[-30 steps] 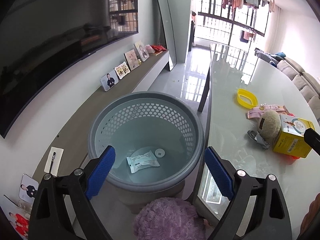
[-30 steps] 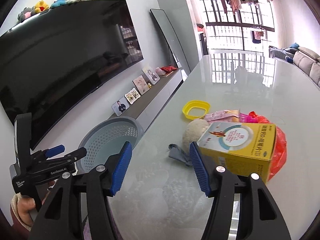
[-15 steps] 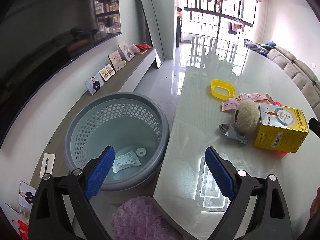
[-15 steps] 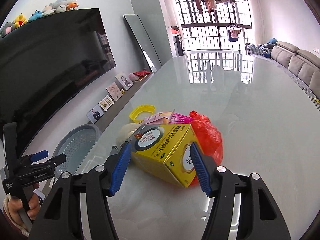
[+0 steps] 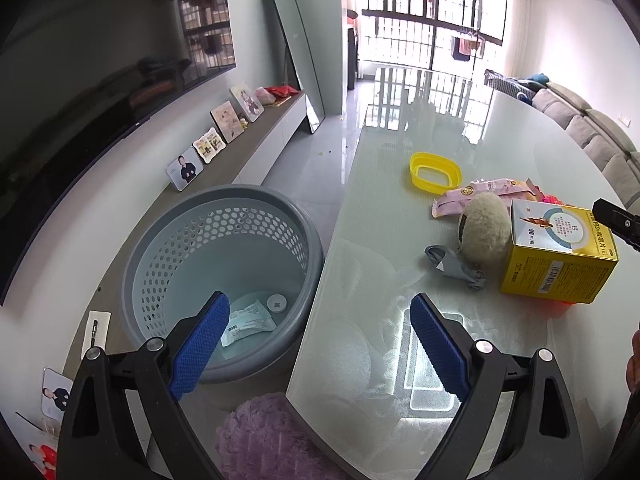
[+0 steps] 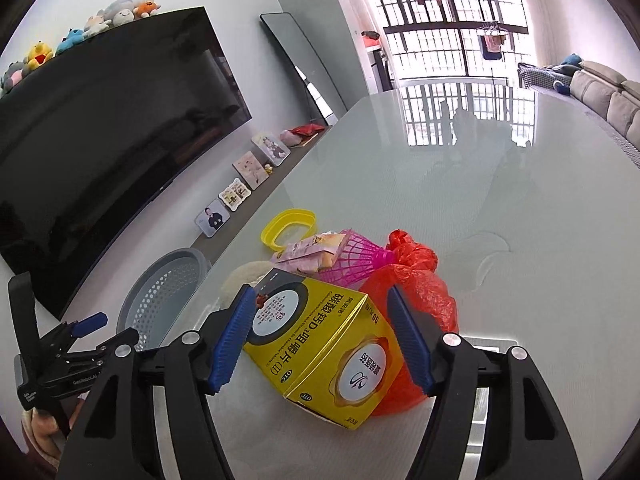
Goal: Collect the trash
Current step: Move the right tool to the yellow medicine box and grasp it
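A yellow medicine box point(image 6: 320, 344) lies on the glass table point(image 6: 500, 200) against a red plastic bag point(image 6: 416, 280). My right gripper point(image 6: 320, 296) straddles the box with its jaws opening; the pads do not press on it. Behind it lie a pink shuttlecock point(image 6: 356, 260), a pink wrapper point(image 5: 484, 192), a yellow ring point(image 5: 434, 168), a beige fuzzy ball point(image 5: 484, 232) and a grey crumpled scrap point(image 5: 456, 266). The grey perforated basket point(image 5: 160, 240) stands beside the table and holds a white packet point(image 5: 248, 322). My left gripper point(image 5: 318, 304) hangs open and empty above the table's edge.
A purple fluffy seat point(image 5: 264, 436) sits below the left gripper. A low shelf with photo frames point(image 5: 208, 144) runs along the wall under a large dark screen point(image 6: 100, 160). A sofa point(image 5: 592, 128) stands past the table's far side.
My right gripper has closed in on the yellow box, which now sits between its wider jaws. My left gripper has shifted from above the basket towards the table's edge.
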`<state>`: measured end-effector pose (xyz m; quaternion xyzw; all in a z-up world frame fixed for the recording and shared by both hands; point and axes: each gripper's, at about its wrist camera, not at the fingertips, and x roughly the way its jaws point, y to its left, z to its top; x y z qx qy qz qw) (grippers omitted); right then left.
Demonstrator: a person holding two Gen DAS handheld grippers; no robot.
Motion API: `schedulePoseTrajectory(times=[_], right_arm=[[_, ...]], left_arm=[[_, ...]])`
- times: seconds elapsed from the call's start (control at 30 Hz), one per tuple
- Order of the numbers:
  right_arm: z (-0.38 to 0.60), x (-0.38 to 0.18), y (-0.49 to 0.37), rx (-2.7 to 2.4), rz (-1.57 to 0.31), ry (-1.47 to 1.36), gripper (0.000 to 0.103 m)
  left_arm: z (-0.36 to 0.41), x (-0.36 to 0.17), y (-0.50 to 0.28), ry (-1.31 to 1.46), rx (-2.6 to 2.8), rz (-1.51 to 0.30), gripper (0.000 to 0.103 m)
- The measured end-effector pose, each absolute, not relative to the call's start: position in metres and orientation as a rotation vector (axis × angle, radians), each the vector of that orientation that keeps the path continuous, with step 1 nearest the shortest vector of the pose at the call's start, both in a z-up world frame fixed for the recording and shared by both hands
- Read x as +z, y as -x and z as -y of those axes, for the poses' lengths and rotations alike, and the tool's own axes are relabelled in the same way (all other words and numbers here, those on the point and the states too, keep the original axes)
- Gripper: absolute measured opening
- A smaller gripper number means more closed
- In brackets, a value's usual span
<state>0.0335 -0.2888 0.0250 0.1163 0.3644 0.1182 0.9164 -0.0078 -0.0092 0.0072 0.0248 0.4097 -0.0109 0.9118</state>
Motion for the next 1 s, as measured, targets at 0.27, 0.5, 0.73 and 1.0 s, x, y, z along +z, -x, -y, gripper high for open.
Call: schedulePoseTrajectory(times=[0.27, 0.5, 0.73, 1.0], right_arm=[[0.277, 0.011, -0.009, 0.295, -0.794, -0.263, 0.066], [0.253, 0.004, 0.017, 0.319, -0.809, -0.206, 0.066], [0.27, 0.021, 0.001, 0.296, -0.76, -0.209, 0.066], [0.281, 0.024, -0.047, 0.348, -0.792, -0.24, 0.067]], left_arm=[[0.015, 0.008, 0.01, -0.053, -0.039, -0.842, 0.09], [0.017, 0.006, 0.013, -0.054, -0.054, -0.851, 0.09], [0.016, 0.01, 0.017, -0.054, -0.054, -0.84, 0.09], [0.015, 0.01, 0.014, -0.052, -0.041, -0.844, 0.09]])
